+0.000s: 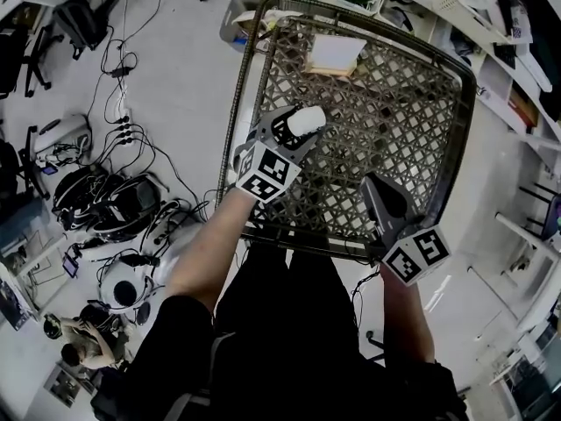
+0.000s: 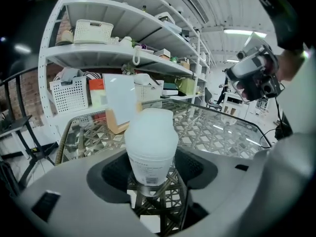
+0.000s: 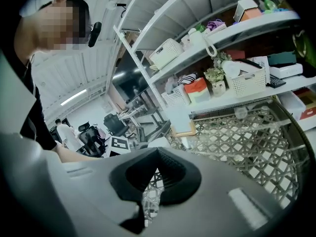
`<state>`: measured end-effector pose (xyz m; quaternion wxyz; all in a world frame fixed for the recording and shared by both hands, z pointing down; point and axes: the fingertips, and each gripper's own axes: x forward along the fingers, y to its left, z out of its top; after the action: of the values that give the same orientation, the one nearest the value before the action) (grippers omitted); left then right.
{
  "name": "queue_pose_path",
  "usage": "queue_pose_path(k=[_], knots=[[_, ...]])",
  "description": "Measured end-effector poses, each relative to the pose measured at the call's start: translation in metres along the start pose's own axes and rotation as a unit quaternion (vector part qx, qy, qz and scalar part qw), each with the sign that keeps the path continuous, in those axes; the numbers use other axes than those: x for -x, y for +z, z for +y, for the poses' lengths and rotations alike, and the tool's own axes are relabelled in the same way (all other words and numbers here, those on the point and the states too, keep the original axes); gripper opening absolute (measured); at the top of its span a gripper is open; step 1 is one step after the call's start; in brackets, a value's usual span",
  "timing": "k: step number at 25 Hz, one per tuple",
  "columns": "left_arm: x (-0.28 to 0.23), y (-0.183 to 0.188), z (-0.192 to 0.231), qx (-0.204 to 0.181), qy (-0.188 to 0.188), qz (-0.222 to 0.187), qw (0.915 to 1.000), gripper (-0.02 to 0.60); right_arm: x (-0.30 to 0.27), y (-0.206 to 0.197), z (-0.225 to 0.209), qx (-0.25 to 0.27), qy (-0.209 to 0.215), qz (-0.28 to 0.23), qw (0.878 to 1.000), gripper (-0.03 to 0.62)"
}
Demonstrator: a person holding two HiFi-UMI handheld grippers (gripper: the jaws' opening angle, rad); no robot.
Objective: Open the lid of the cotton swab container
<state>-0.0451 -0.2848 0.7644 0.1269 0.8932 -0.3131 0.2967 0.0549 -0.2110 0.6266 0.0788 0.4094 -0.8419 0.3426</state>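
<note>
As the left claw (image 2: 153, 177) pinches only the cotton swab container (image 2: 150, 139) low down, the clenched, empty right claw (image 3: 157, 176) could lever it free.

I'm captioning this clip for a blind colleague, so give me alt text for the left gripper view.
A white cotton swab container, its lid on, stands upright between the left gripper's jaws, which press on its lower body. Behind it lie a lattice table and white shelves holding baskets.
</note>
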Motion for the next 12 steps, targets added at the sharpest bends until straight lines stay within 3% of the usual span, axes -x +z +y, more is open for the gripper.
queue_pose_path(k=[2,4,12], knots=[[-0.004,-0.001,0.002,-0.005,0.005,0.014,0.9999,0.256,0.0,-0.001,0.001,0.001,0.0,0.003,1.0,0.011],[-0.006,-0.002,0.003,-0.012,0.01,0.021,0.9997,0.206,-0.001,-0.003,0.003,0.002,0.0,0.005,1.0,0.011],[0.024,0.001,-0.008,0.002,-0.019,0.017,0.9997,0.202,0.002,0.03,0.023,0.037,0.002,-0.018,0.999,0.011]])
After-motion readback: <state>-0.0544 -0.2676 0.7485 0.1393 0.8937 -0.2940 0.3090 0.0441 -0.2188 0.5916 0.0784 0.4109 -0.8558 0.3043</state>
